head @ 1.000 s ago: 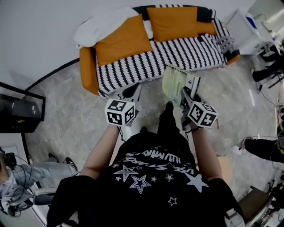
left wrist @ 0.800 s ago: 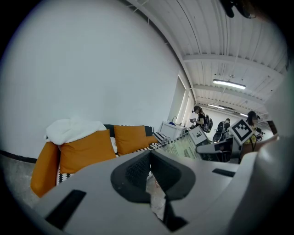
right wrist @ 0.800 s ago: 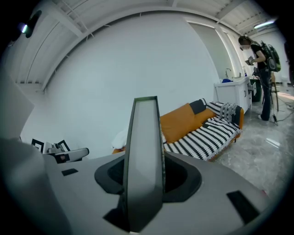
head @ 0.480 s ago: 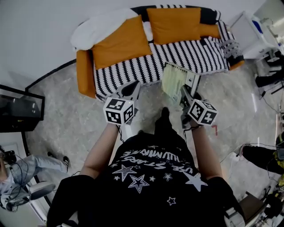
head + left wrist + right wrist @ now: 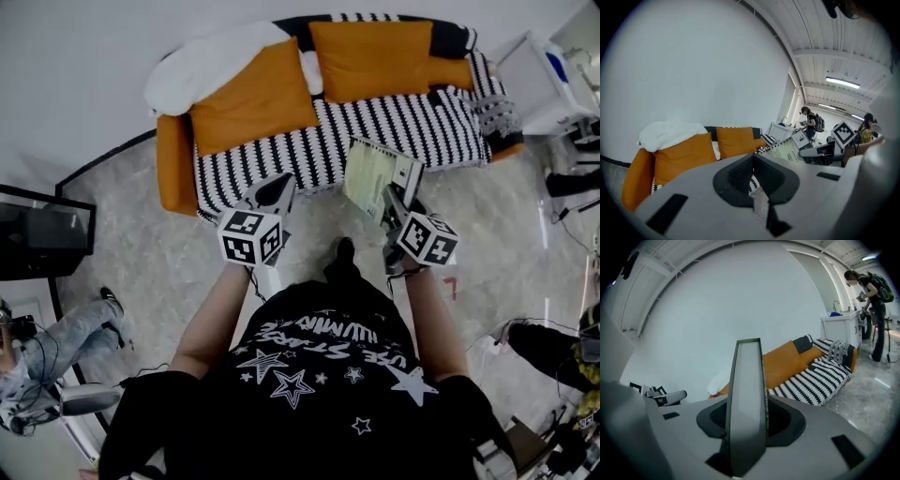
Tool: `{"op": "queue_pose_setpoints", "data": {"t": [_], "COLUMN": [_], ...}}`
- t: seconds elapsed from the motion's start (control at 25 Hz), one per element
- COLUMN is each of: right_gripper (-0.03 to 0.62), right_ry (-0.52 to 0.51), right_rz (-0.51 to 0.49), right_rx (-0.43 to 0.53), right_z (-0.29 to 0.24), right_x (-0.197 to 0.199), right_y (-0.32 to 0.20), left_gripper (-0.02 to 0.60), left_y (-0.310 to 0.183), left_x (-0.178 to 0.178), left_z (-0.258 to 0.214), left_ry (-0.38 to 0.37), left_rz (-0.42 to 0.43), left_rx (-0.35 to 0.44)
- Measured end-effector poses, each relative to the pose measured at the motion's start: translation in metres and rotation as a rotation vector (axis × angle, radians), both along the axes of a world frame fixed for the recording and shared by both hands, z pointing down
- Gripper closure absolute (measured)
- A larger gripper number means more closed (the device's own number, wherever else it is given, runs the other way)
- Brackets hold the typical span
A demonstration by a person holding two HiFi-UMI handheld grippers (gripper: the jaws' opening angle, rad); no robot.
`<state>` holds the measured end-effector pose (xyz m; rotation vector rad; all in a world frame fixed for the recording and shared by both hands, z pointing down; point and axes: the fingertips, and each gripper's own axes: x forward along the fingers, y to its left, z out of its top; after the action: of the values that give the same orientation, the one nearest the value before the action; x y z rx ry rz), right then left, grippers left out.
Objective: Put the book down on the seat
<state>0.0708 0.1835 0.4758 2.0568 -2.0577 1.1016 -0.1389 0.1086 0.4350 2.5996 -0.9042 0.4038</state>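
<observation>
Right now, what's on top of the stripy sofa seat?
The seat bears two orange cushions and a white blanket along its back. The book is not there yet: the right gripper holds it in front, hiding a bit of the front edge.

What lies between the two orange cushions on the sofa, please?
A strip of white fabric lies between one orange cushion and the other orange cushion. The head view shows this plainly, and the left gripper view shows it too.
</observation>
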Motion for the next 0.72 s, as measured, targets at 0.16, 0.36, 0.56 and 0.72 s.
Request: {"op": "queue_pose_setpoints", "data": {"t": [0.16,0.36,0.56,0.72], "right_gripper": [0.422,0.422,0.422,0.421], "right_ry": [-0.006,0.002,0.006,0.005], "right_rz": [-0.032,-0.043,-0.066,-0.092], "right_rx": [0.010,0.009,0.000,-0.002], "right_z": [0.000,-0.006,-0.003,-0.002], "right_x": [0.018,0.048,0.073,0.091], "right_y": [-0.015,-0.032,-0.047,-0.056], "left_gripper": [0.574,0.574,0.574,0.574], "left_y": [-0.013,-0.029,-0.044,-0.050], "left_x": [0.021,0.046,0.068,0.084], "left_z": [0.000,-0.007,-0.011,-0.015], "left_ry": [-0.007,-0.007,0.007,0.000], "left_rz": [-0.003,-0.012,-0.040,-0.058], "left_rx": [0.011,0.014,0.026,0.035]}}
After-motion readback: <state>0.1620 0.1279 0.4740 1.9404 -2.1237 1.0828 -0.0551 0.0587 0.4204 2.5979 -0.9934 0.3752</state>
